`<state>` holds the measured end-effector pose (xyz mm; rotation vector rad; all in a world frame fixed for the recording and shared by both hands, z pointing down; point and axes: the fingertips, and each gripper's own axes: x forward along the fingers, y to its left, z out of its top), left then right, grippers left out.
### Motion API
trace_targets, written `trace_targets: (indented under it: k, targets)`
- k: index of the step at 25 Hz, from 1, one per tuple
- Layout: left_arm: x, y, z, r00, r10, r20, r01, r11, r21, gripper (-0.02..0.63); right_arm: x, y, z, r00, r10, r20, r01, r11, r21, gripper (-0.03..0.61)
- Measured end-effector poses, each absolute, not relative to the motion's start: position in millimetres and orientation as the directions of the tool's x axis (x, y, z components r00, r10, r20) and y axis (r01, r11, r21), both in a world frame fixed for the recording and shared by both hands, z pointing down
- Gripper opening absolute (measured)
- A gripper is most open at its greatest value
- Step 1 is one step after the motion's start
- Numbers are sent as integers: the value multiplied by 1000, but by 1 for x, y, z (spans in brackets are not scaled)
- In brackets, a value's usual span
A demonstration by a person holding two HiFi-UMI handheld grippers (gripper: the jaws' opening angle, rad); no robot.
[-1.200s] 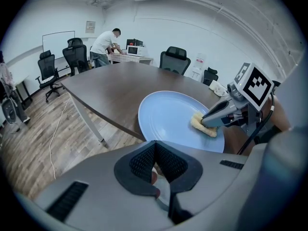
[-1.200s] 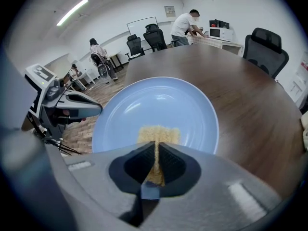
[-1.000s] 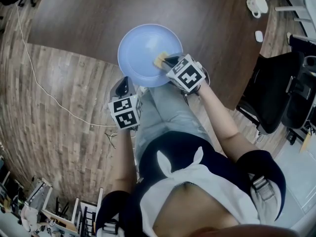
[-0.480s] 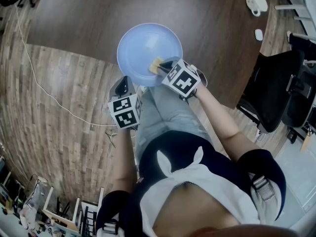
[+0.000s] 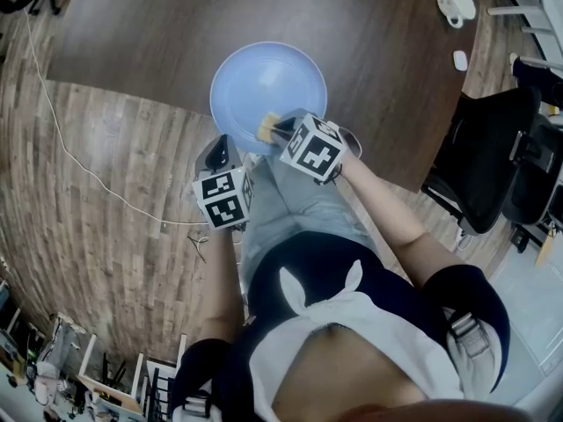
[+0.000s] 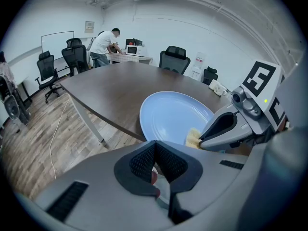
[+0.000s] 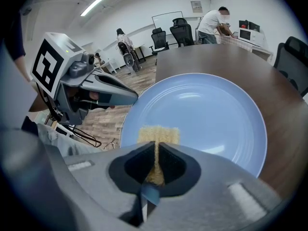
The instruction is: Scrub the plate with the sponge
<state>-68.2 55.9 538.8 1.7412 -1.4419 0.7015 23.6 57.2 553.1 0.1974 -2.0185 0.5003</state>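
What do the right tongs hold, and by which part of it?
The right tongs hold the yellow sponge, pinched by its near end.

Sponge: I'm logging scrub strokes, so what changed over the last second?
The right claw, shut on the sponge, slid left and toward the person along the near edge of the plate. Nothing was picked up or let go. The plate and the shut left claw stayed where they were.

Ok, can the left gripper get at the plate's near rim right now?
Probably yes: nothing lies between the left gripper and the plate rim; the right gripper and sponge sit off to one side.
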Motion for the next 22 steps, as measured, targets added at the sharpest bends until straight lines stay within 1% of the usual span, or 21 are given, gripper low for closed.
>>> trace_targets:
  k: [11,22]
  targets:
    - [-67,54,538,217,-554,804,-974,-74,212,3,-2,62,553,-500,123,857,-253,926,-281,21]
    - [-67,53,538,217,-542,812,-975,-81,206,3,-25,50,551,-519,132,845,-238,927,-291,21]
